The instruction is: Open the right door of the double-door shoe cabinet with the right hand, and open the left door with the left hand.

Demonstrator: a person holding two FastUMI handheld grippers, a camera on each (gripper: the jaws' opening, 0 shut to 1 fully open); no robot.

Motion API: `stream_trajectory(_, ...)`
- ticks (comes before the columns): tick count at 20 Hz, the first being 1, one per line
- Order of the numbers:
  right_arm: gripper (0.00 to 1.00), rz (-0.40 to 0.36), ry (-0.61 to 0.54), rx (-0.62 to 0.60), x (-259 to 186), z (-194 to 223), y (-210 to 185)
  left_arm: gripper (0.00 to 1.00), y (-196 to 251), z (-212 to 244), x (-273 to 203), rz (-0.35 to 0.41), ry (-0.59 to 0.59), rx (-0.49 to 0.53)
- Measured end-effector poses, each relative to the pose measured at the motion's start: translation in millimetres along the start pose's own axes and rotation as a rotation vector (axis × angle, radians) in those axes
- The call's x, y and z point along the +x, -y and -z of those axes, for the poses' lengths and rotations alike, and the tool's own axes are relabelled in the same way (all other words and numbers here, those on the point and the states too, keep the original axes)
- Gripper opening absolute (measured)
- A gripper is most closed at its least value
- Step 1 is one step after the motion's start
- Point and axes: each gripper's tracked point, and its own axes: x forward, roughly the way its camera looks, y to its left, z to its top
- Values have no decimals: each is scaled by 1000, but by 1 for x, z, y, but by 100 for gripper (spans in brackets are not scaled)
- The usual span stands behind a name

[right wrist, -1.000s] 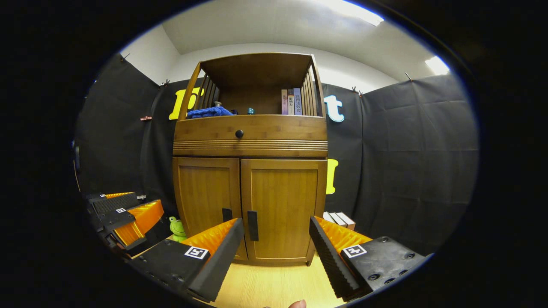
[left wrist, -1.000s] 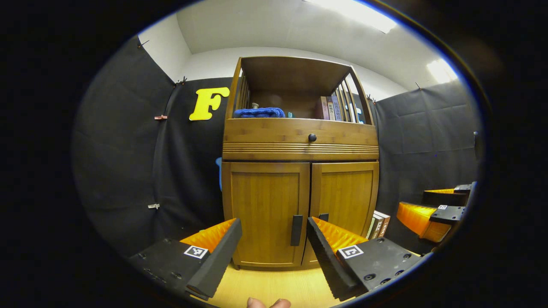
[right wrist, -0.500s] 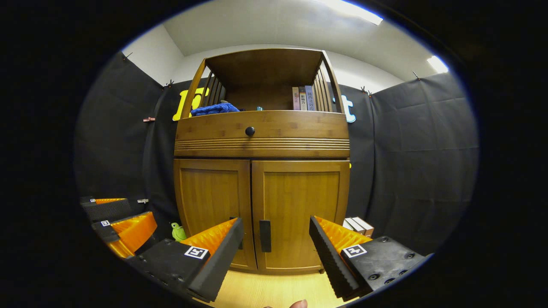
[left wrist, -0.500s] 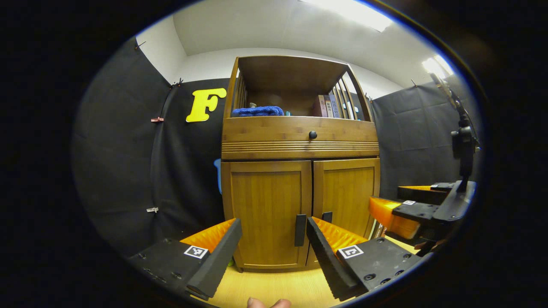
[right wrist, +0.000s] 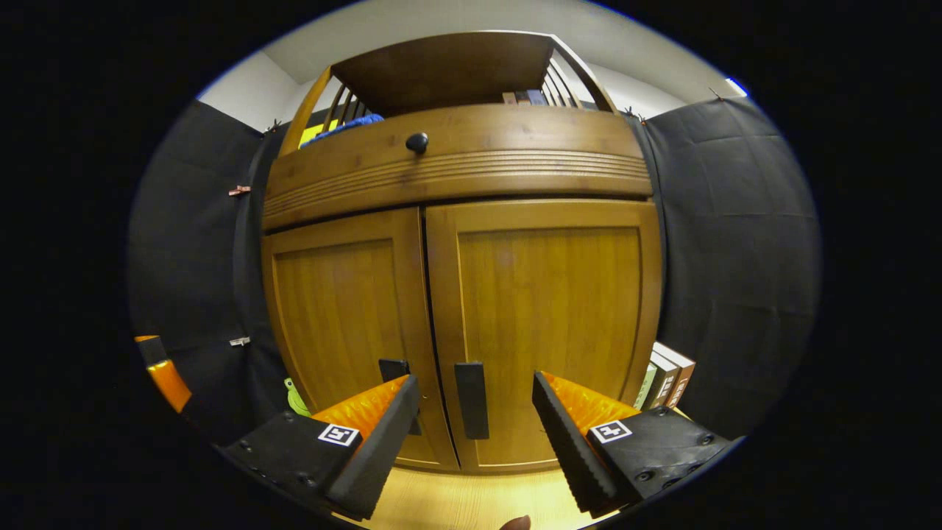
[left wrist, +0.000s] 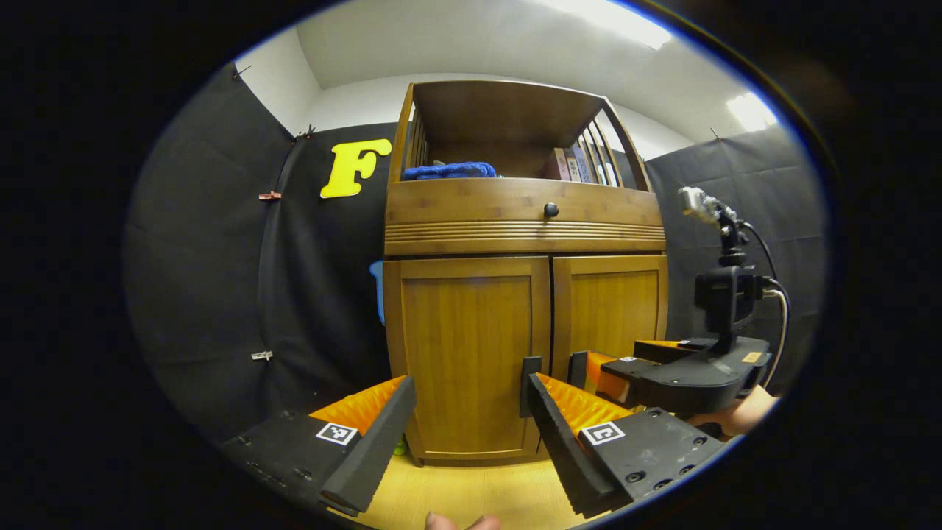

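My right gripper (right wrist: 475, 412) is wide apart near the right door's handle (right wrist: 471, 400). My left gripper (left wrist: 471, 419) gapes too.

cabinet (right wrist: 544, 309): honey-brown wood with a fine vertical grain
door handles (right wrist: 471, 400): flat black
drawer knob (right wrist: 416, 142): black
drawer front (left wrist: 515, 213): same brown, with ridged horizontal lines beneath
cloth on shelf (left wrist: 449, 171): bright blue
floor (left wrist: 508, 500): pale yellow wood grain
toy at the cabinet's left foot (right wrist: 296, 401): light green
ceiling (left wrist: 471, 37): white
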Motion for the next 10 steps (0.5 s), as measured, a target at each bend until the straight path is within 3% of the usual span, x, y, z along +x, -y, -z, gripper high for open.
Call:
stream_trajectory(4,95,-24,-46,38,38,20,-10,95,-10,15,7,-9,-28,-17)
stream_trajectory(5,80,-26,-51,45,48,24,-13,95,-12,17,10,-10,-31,-17)
stream_trajectory(6,72,-20,-59,49,57,30,-12,95,-14,19,11,-11,-34,-16)
stream_trajectory(8,63,7,-83,48,72,42,-2,95,-19,23,13,-14,-42,-21)
stream_trajectory(9,63,24,-95,49,77,50,0,95,-21,24,14,-16,-45,-24)
stream_trajectory(10,54,43,-105,54,85,56,3,95,-24,26,13,-18,-49,-25)
